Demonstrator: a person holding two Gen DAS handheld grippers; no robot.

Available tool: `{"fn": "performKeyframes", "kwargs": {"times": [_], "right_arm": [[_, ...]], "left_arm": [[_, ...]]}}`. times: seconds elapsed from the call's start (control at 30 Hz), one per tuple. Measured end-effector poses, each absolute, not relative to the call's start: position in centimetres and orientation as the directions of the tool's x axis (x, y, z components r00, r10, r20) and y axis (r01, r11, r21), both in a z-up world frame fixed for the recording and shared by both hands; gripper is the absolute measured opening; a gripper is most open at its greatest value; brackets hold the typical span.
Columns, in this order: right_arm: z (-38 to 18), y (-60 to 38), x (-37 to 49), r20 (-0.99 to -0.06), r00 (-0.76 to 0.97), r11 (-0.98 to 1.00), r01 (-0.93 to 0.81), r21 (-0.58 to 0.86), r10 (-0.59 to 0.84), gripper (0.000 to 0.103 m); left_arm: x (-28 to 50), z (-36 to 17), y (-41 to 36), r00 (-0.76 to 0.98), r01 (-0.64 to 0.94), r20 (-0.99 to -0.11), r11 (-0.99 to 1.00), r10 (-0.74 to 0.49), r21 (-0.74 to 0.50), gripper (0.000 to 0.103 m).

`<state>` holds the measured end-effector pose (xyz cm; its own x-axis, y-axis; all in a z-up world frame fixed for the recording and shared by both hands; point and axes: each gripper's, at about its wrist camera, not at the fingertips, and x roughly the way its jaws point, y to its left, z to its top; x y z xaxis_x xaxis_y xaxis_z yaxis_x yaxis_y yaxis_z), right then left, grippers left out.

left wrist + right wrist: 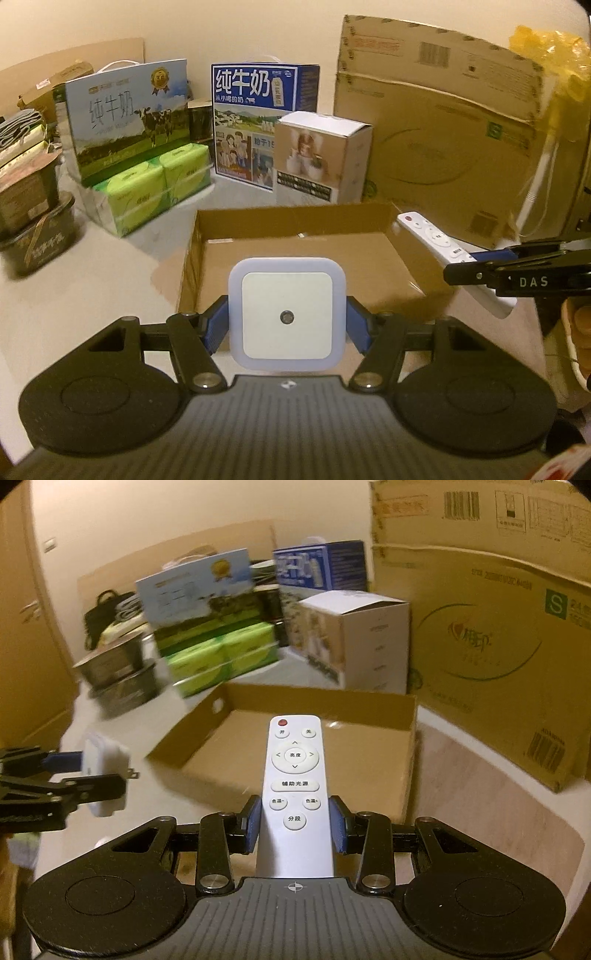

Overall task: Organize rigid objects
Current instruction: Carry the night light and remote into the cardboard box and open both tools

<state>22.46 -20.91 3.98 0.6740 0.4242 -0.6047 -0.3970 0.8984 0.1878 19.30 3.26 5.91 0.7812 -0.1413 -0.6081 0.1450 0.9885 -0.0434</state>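
Note:
My left gripper [287,325] is shut on a white square night light [287,314] with a small round sensor, held above the near edge of a shallow open cardboard tray [295,221]. My right gripper [295,823] is shut on a white remote control [293,786] with a red button, held over the near edge of the same tray [369,701]. In the left wrist view the remote [432,236] and right gripper [476,264] come in from the right. In the right wrist view the night light [105,775] and left gripper [74,775] sit at the left.
Behind the tray stand two milk cartons [125,118] [255,122], green tissue packs [155,184], a small white product box [321,158] and a large cardboard box [443,129]. Dark tins [37,229] sit at the far left. The floor is pale.

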Motion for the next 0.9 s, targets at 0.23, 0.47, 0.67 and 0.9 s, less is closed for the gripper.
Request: {"fn": "performKeyframes", "kwargs": {"times": [0.23, 0.47, 0.67, 0.9], "right_arm": [[2.3, -21.0, 29.5, -0.633, 0.684, 0.929, -0.321, 0.187, 0.363, 0.039], [-0.2, -20.5, 33.1, -0.667, 0.658, 0.933, -0.314, 0.179, 0.349, 0.039], [-1.9, -20.0, 34.3, -0.685, 0.642, 0.934, -0.309, 0.18, 0.345, 0.039], [-2.6, -19.9, 34.8, -0.673, 0.651, 0.934, -0.298, 0.198, 0.351, 0.044]], "left_arm": [[26.5, 4.4, 3.3, 0.769, 0.148, -0.627, 0.989, -0.123, -0.012, 0.062], [30.2, 1.9, 2.9, 0.748, 0.159, -0.652, 0.987, -0.123, -0.004, 0.062], [31.8, 0.1, 2.8, 0.733, 0.163, -0.668, 0.987, -0.124, -0.005, 0.062], [32.2, -1.1, 2.9, 0.729, 0.131, -0.678, 0.991, -0.098, -0.002, 0.074]]}}
